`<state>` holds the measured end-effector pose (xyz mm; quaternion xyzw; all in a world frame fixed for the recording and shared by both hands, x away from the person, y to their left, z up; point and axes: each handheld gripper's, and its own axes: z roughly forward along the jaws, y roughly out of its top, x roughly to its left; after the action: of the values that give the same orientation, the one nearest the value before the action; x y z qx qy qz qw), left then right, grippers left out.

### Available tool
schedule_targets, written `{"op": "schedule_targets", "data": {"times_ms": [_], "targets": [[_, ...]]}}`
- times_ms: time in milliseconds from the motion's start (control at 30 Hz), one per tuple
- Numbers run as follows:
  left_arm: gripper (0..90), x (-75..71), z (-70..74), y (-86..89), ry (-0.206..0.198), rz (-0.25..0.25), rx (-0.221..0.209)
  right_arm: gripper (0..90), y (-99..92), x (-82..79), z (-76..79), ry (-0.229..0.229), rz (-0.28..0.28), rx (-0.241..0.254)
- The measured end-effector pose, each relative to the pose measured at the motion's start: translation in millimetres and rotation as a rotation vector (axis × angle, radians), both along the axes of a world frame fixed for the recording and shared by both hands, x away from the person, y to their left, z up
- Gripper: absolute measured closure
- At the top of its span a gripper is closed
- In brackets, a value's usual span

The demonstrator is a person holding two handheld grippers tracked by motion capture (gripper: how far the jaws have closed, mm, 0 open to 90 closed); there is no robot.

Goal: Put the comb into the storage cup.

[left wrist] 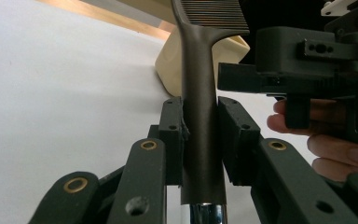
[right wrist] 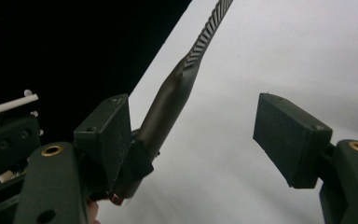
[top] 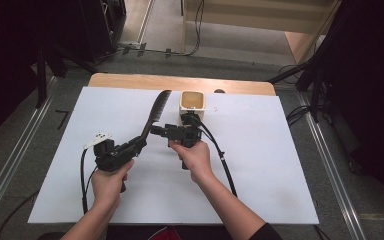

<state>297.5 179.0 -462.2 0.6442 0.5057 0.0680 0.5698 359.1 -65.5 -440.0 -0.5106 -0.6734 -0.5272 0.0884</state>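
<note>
A long black comb [top: 158, 106] rises at a slant over the white sheet, teeth end toward the far edge. My left gripper [top: 141, 143] is shut on its handle [left wrist: 198, 116], with a pad pressed on each side. My right gripper [top: 156, 131] comes in from the right at the handle's height, its jaws wide apart. In the right gripper view the comb [right wrist: 170, 100] runs past the left pad [right wrist: 106, 133], while the right pad [right wrist: 290, 137] stands far from it. A cream cup [top: 192, 101] stands upright behind the right gripper.
A white sheet [top: 280, 165] covers most of the wooden table [top: 130, 80]. A thin white stick pokes out at the cup's right side [top: 211, 108]. Cables trail from both grippers toward the person. Dark stands and floor cables surround the table.
</note>
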Motion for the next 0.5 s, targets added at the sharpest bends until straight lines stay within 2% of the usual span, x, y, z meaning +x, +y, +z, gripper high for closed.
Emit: {"op": "schedule_targets", "data": {"times_ms": [500], "targets": [[73.6,-1.6,-0.4,-3.3,-0.016,0.012,0.015,30.3,16.2,2.7,-7.1,0.042,-0.029,0.063]]}}
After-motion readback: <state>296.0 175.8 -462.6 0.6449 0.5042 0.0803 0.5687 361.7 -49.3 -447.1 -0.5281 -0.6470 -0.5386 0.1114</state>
